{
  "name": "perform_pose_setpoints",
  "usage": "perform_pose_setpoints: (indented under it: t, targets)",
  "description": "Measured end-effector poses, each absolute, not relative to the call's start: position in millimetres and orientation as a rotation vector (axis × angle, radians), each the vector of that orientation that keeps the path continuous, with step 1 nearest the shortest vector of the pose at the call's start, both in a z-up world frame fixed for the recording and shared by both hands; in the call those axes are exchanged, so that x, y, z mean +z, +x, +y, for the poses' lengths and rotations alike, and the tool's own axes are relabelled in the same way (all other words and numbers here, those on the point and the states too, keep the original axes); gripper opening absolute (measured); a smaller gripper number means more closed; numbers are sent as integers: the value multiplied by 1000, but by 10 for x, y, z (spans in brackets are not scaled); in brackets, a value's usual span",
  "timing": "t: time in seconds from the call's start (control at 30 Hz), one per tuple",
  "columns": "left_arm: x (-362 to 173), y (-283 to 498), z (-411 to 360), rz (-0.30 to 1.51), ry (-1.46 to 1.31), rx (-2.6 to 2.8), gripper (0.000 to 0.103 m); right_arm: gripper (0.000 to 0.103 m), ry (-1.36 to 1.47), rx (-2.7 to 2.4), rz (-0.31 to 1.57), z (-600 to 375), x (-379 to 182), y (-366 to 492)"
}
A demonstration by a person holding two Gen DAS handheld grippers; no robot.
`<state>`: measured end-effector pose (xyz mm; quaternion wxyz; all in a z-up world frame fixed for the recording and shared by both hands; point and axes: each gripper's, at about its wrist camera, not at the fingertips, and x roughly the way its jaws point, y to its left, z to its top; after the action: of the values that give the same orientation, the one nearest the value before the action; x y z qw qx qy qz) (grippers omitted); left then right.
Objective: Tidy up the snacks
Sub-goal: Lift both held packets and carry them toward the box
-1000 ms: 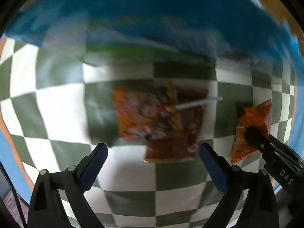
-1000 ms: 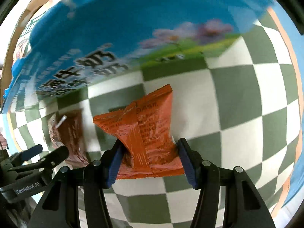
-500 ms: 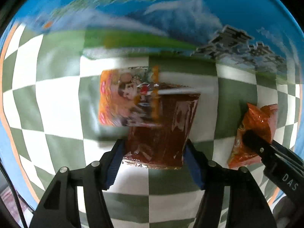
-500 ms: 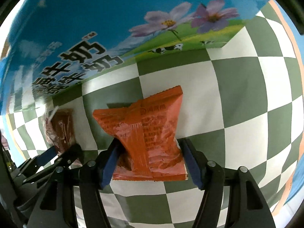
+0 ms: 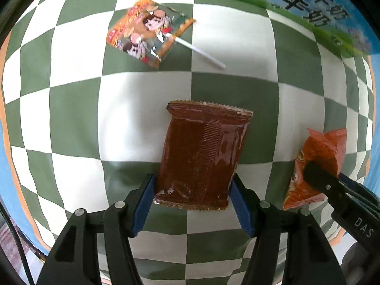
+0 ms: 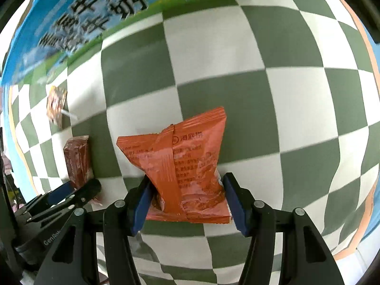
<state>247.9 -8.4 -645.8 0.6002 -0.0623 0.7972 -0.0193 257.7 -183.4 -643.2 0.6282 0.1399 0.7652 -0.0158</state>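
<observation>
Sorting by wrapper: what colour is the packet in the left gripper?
Dark reddish-brown packet, clearest in the left wrist view.

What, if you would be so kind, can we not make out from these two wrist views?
- Milk carton: cut off by the top edge in both views, so its opening and contents are hidden.
- Brown packet: left wrist view shows only its plain back; its print is hidden.
- Orange packet: right wrist view, small print too fine to read; lower corners hidden behind the jaws.
- Cartoon packet: covers one end of the white stick.
</observation>
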Motion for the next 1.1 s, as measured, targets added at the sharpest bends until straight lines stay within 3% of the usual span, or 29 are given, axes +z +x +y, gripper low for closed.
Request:
perform_pose_setpoints:
  t: [0.47,1.1]
  targets:
    - [-6393,2480,369,1834,-186,-62,65,66,358,-46,1774,-1830,-6614,2775]
    - [-6356,3080,133,1798,-56,-31,65,71,334,-54,1808,-1833,-6667,2969]
